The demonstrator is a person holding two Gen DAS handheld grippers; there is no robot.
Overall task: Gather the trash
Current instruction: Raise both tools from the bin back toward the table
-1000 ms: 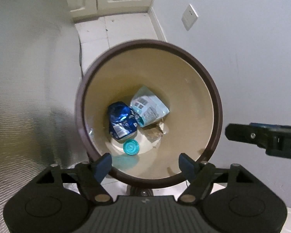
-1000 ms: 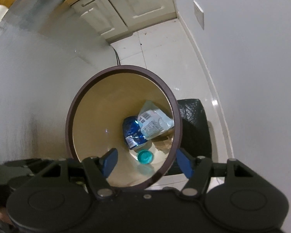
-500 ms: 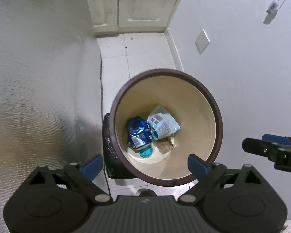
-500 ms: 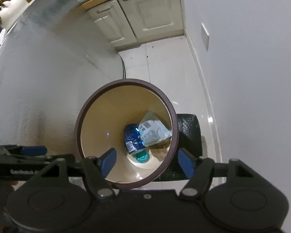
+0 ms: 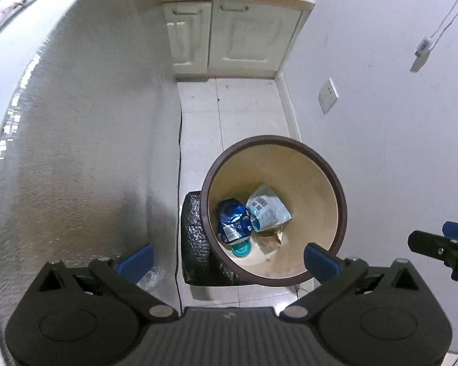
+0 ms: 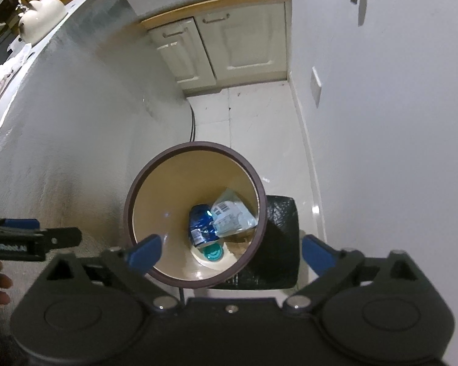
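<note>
both grippers, left gripper (image 5: 229, 259) and right gripper (image 6: 230, 251), hang above the bin (image 5: 340, 210), jaws opening with nothing between; inside the bin lie a blue wrapper (image 5: 231, 220), a pale packet (image 5: 268, 210) and a teal lid (image 5: 240, 248).

White tiled floor (image 5: 247, 116), cream cabinet doors (image 5: 229, 36), grey wall (image 5: 381, 122), wall socket (image 5: 328, 96)

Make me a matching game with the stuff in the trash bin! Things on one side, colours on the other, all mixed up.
Things:
1. bin rim
2. round lid
3. crumpled wrapper
4. bag with barcode

Colours:
A. pale blue and white
B. dark brown
C. shiny dark blue
D. teal

Pairs: 1-B, 2-D, 3-C, 4-A
</note>
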